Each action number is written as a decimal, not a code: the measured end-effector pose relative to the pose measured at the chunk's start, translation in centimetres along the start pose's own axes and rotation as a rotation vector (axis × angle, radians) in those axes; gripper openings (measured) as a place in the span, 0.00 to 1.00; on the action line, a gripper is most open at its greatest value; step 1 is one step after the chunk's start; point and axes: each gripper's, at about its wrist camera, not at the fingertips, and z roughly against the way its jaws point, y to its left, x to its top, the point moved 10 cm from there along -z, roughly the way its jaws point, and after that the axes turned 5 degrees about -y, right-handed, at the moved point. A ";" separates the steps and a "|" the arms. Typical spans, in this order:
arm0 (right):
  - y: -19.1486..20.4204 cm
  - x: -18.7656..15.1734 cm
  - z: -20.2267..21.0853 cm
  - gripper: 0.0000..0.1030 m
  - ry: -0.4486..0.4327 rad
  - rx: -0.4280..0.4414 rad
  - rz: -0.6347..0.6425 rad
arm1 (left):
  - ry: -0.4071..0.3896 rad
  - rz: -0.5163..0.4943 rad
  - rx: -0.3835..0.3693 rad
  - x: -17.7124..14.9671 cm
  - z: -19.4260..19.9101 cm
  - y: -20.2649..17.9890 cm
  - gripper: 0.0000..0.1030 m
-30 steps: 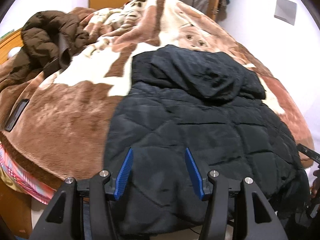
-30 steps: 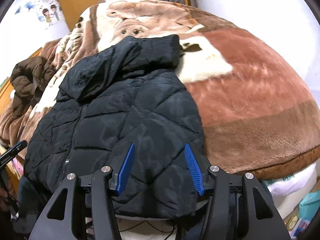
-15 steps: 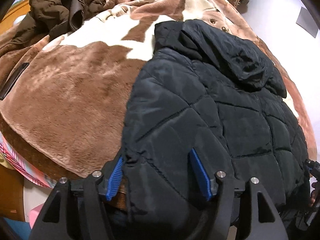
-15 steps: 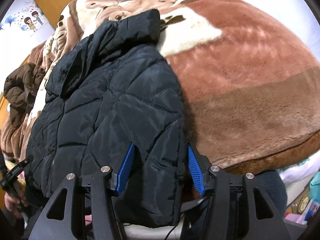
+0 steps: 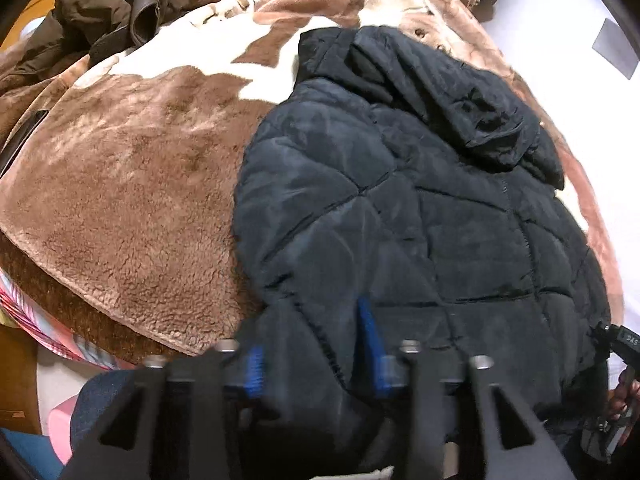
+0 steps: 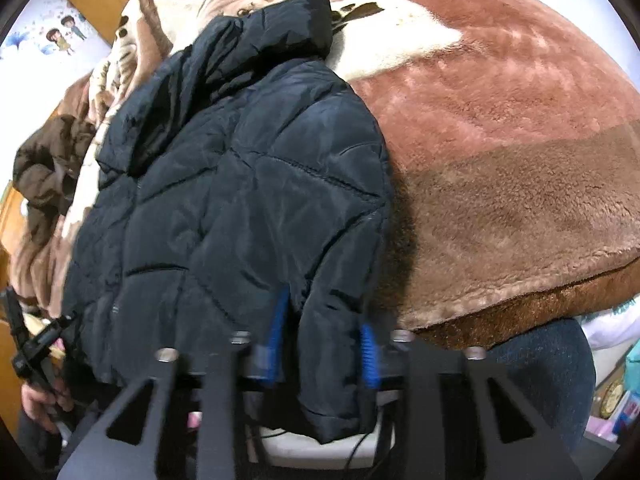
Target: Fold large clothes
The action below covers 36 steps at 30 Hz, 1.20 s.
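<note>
A black quilted hooded jacket (image 5: 400, 220) (image 6: 240, 200) lies flat on a brown and cream plush blanket (image 5: 120, 200) (image 6: 500, 160), hood at the far end. Its near hem hangs over the bed edge. My left gripper (image 5: 312, 356) is at the hem's left corner, jaws closing, and puffy fabric fills the gap between the blue pads (image 5: 368, 344). At the hem's right corner my right gripper (image 6: 322, 344) is closing the same way, its blue pads (image 6: 276, 340) squeezing a fold of the jacket.
A crumpled brown jacket (image 5: 104, 8) (image 6: 44, 168) lies at the bed's far left. A flat dark object (image 5: 20, 136) rests on the blanket's left edge. The person's jeans-clad leg (image 6: 552, 368) stands against the bed front. White wall runs along the right.
Both grippers sank onto the jacket's near hem. Their jaws, wide apart in the earlier frames, have narrowed onto the fabric at the two hem corners.
</note>
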 end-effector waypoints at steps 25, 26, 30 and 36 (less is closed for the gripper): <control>4.5 9.9 9.6 0.13 -0.233 0.299 -0.072 | -0.244 0.126 -0.246 11.9 9.8 -2.4 0.17; 4.7 10.7 9.7 0.13 -0.241 0.308 -0.078 | -0.251 0.129 -0.249 12.8 9.7 -2.5 0.17; 6.0 15.3 9.7 0.13 -0.280 0.328 -0.082 | -0.281 0.139 -0.267 17.2 9.1 -3.2 0.17; 7.1 23.0 7.0 0.13 -0.288 0.296 -0.091 | -0.286 0.164 -0.256 24.2 5.0 -3.2 0.17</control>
